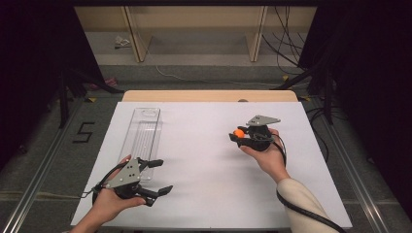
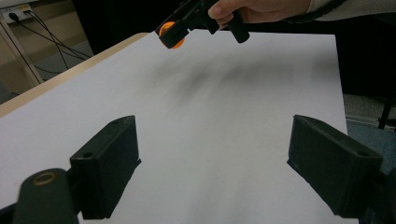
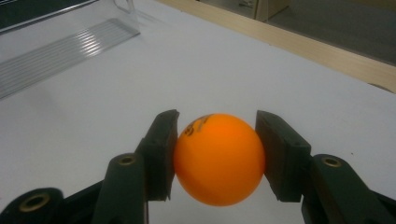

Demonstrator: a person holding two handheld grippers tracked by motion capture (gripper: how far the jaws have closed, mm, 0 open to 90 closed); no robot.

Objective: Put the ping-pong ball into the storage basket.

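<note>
High view: right gripper (image 1: 241, 134) at 3 o'clock clamps an orange table-tennis ball (image 1: 239, 132); left gripper (image 1: 161, 176) at 7 o'clock gapes empty beside the clear tray (image 1: 145, 127).

Left gripper view: ball (image 2: 170, 33) at 12 o'clock.

Right gripper view: pads (image 3: 162, 154) pinch the ball's (image 3: 218, 158) equator (light, smooth, probably crushable; grip gently).
</note>
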